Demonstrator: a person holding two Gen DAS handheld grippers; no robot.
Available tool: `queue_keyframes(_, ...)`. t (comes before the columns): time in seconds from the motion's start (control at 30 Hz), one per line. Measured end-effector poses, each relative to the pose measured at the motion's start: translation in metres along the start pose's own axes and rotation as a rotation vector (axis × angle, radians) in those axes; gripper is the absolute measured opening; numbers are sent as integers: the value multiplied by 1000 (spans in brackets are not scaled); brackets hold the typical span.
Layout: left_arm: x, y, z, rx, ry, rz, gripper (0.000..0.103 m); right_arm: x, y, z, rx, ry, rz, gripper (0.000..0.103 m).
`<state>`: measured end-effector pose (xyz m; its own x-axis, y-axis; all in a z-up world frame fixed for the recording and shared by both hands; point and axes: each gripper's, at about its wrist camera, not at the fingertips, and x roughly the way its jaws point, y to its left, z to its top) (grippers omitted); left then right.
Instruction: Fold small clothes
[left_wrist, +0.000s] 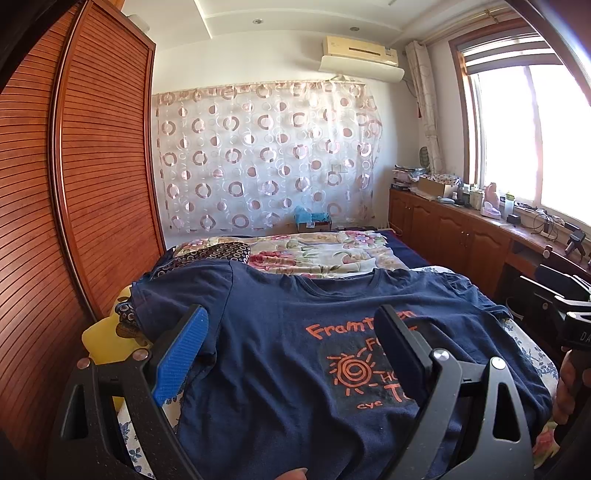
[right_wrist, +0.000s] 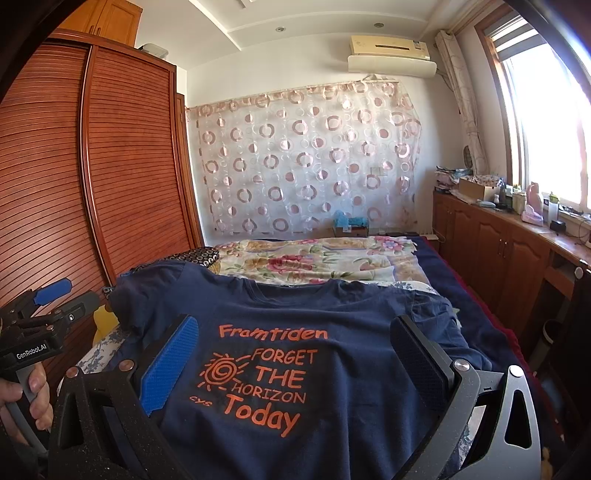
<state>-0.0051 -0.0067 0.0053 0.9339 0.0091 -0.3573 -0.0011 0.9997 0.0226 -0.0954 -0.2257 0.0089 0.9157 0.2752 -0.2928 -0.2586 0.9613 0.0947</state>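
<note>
A navy T-shirt (left_wrist: 280, 354) with orange print lies spread flat, front up, on the bed; it also shows in the right wrist view (right_wrist: 332, 317), collar away from me. My left gripper (left_wrist: 291, 332) is open and empty, held over the shirt's left half. My right gripper (right_wrist: 295, 339) is open and empty, held over the shirt's chest print. The left gripper also shows at the left edge of the right wrist view (right_wrist: 62, 295), beside the shirt's left sleeve. Part of the right gripper shows at the right edge of the left wrist view (left_wrist: 569, 314).
A floral quilt (right_wrist: 317, 262) covers the far part of the bed. A wooden slatted wardrobe (left_wrist: 74, 192) stands close on the left. A wooden cabinet (right_wrist: 509, 243) with clutter runs under the window on the right. A yellow item (left_wrist: 107, 339) lies by the shirt's left sleeve.
</note>
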Motion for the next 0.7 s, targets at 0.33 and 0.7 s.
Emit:
queue_keyframes(0.33, 0, 0, 0, 0, -1, 1, 92, -1, 0, 0, -1, -1, -4, 103)
queue_keyframes(0.7, -1, -2, 1, 3, -4, 0, 92, 0, 0, 0, -1, 0, -5, 103)
